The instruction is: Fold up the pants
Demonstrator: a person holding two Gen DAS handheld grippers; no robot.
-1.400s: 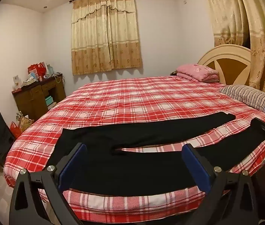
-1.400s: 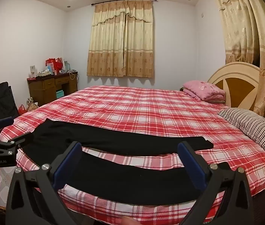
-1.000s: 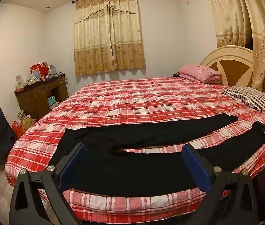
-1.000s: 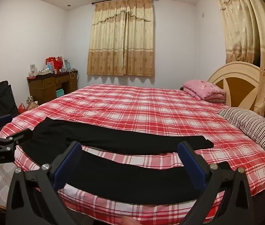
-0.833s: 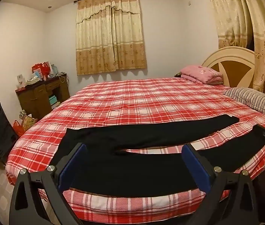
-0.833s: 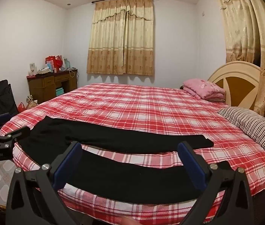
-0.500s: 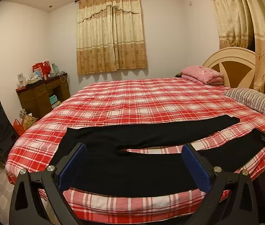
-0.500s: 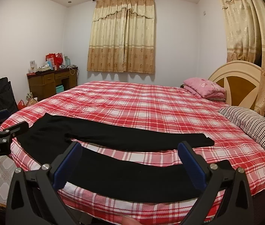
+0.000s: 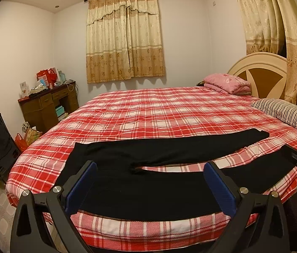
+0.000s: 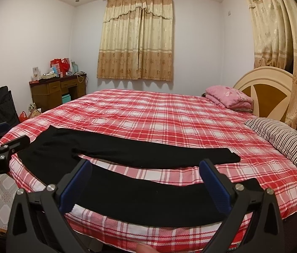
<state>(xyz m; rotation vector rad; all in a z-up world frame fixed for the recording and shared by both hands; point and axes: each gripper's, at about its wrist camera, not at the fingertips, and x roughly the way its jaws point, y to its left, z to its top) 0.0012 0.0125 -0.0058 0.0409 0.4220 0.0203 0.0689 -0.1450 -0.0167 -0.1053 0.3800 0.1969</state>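
Pants (image 9: 148,181) lie flat along the near edge of the bed (image 9: 169,109), legs spread, waist away from the headboard (image 9: 260,71), cuffs toward it. Left gripper (image 9: 148,186) and right gripper (image 10: 144,184) hover before them, both spread wide, grasping nothing.

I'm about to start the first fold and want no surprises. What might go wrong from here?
The near leg of the black pants lies along the edge of the bed, so a loose pull might drag it off. The legs are splayed apart, so a fold may land skewed. The left gripper and right gripper are open and holding nothing.
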